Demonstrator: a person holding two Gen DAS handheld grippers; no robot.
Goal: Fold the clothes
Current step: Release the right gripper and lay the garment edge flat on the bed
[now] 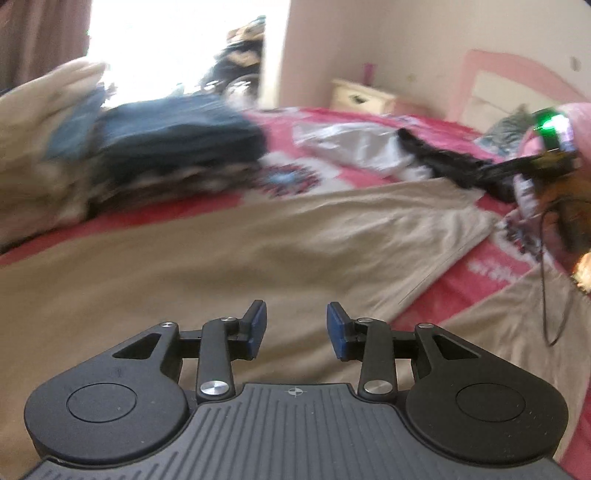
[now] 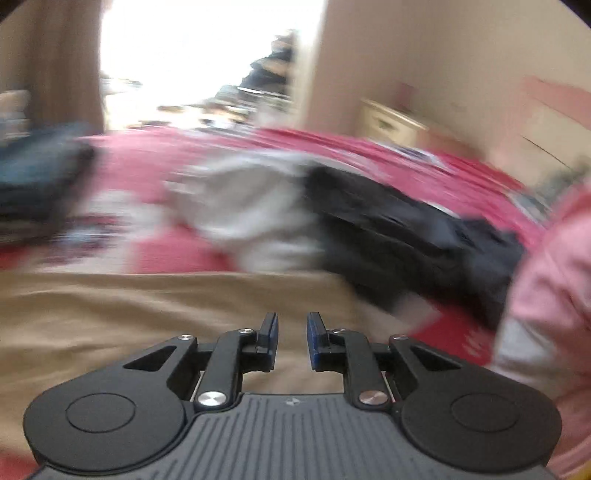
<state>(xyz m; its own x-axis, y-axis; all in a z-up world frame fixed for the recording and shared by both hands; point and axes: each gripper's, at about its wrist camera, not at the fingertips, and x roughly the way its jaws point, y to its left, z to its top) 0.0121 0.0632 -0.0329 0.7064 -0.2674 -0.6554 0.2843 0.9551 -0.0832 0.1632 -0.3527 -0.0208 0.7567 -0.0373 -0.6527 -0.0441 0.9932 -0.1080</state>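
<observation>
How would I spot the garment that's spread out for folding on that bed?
Start at the red-and-pink bedspread covering the bed. Nearest the camera, a tan garment lies spread flat across it. Unlike the dark folded stack and the crumpled white and black clothes beyond, it is plain beige and laid out wide.

A bed with a red and pink patterned cover [image 1: 480, 273] fills the room's middle. Beyond it a cream bedside cabinet [image 1: 362, 96] stands against a pale wall [image 1: 406, 33], with a small magenta object [image 1: 368, 73] on top, too blurred to identify. A pink headboard [image 1: 517, 70] rises at the right. A bright window [image 1: 166, 40] glares at the back, a brownish curtain [image 1: 44, 33] beside it.
</observation>
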